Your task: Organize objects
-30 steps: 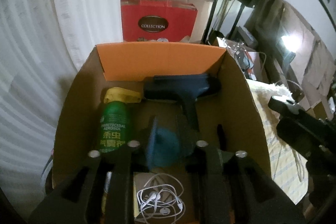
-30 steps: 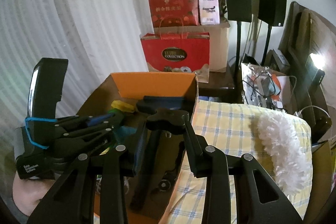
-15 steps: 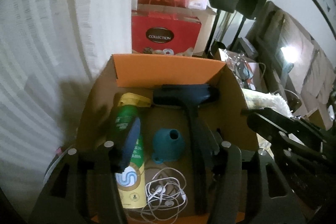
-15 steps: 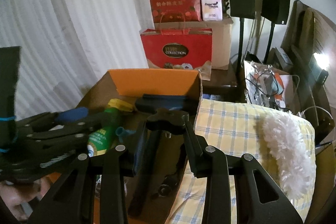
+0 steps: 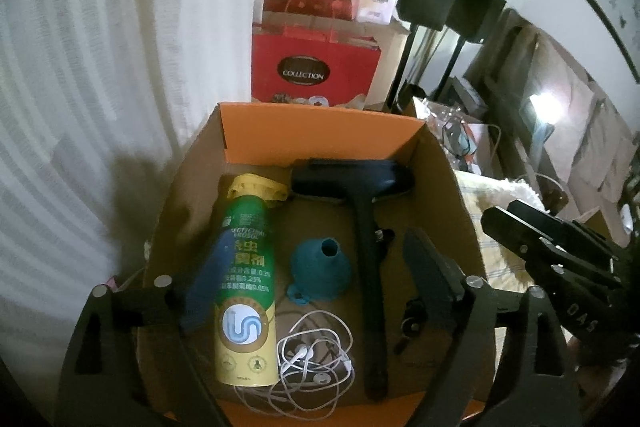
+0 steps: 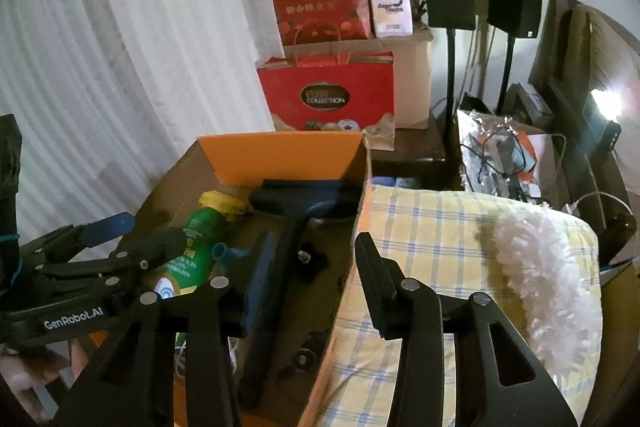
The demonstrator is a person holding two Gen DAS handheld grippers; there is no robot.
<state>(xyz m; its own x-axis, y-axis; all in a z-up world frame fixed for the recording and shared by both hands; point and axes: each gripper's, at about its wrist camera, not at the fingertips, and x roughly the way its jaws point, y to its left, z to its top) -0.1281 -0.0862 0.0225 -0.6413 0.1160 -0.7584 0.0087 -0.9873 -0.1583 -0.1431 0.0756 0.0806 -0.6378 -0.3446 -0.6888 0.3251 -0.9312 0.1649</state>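
Left tongs (image 5: 316, 267) opening wide over the cardboard box (image 5: 448, 195), gripping nothing; teal funnel (image 5: 320, 267) lies inside, spray can (image 5: 244, 283) at its 9 o'clock. Right tongs (image 6: 316, 275) also opening, empty.

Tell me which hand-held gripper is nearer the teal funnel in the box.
Left. The left hand-held gripper hangs right over the teal funnel, jaws opening around nothing. The right hand-held gripper sits off at the box's right wall.
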